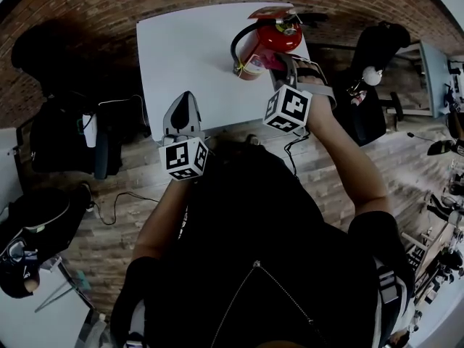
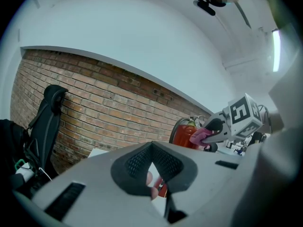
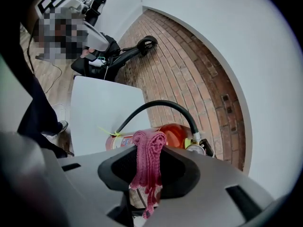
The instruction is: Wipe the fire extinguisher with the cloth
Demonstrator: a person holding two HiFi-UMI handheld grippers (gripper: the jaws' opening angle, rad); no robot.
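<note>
- A red brick wall (image 2: 104, 108) stands behind a white table (image 1: 181, 56).
- The floor (image 1: 116, 245) is made of brown wood planks.
- The ceiling (image 2: 142, 37) is plain white.
- A long light (image 2: 275, 51) glows up high.

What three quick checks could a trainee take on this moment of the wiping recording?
1. True or false: the left gripper is clamped on the fire extinguisher.
2. Which one holds the pink cloth? A. left gripper B. right gripper C. neither
3. Fill in: the fire extinguisher stands on a white ____.

Key: 1. False; its jaws are together with nothing between them, short of the extinguisher. 2. B. 3. table.
</note>
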